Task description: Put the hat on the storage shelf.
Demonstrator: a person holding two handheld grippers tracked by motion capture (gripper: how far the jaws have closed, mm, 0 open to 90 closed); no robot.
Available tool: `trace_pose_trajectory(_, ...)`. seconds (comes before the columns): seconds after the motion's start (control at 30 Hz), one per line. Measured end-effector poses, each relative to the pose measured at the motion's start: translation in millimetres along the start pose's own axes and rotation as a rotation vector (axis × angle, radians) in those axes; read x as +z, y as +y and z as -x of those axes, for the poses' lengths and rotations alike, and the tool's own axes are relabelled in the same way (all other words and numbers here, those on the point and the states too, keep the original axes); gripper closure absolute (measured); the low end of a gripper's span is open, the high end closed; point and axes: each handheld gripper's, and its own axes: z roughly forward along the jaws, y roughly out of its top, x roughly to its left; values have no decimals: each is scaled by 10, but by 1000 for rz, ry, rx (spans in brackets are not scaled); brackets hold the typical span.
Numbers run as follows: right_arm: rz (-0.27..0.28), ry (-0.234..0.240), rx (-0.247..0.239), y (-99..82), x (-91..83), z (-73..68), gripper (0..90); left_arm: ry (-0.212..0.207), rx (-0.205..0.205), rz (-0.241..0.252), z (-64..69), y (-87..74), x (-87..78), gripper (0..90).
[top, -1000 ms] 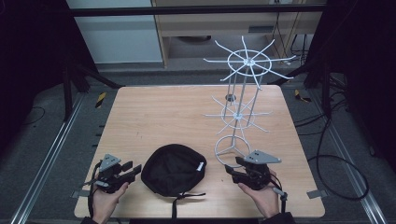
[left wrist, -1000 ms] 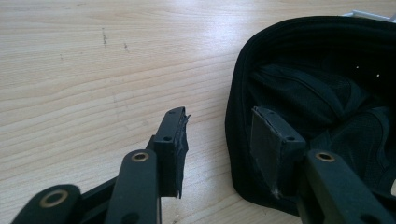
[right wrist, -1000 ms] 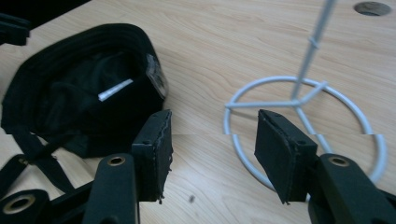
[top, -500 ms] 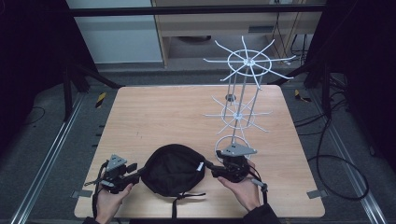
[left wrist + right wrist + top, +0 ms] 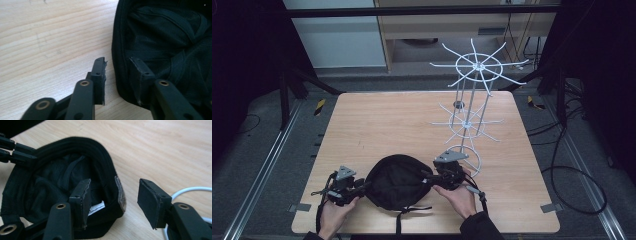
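Flanking the upturned black cap [image 5: 398, 181], left gripper [image 5: 117, 65] has been closing astride its rim, right gripper [image 5: 113, 191] gaping.

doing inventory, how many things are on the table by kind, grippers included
black cap: 1
white wire rack: 1
handheld grippers: 2, left gripper and right gripper
total: 4
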Motion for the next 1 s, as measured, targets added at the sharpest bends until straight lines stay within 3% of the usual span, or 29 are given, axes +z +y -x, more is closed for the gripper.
trace_pose_trajectory(0.13,-30,7,7,-43,61,-16,463,-12,2,-13,10,-4,7,760)
trace_pose_trajectory(0.37,-78,7,23,-103,131,-1,524,-19,-5,-23,19,-10,10,801)
trace_pose_trajectory(0.63,-134,-30,25,-136,187,-4,675,-19,-10,-24,36,-12,9,814)
trace_pose_trajectory(0.77,-86,-35,5,-102,82,-25,795,-39,-24,-18,39,-12,0,818)
trace_pose_trajectory(0.8,-86,-35,5,-102,82,-25,795,-39,-24,-18,39,-12,0,819)
trace_pose_trajectory(1.0,54,3,-76,27,-102,-230,821,-49,-36,7,57,15,13,821)
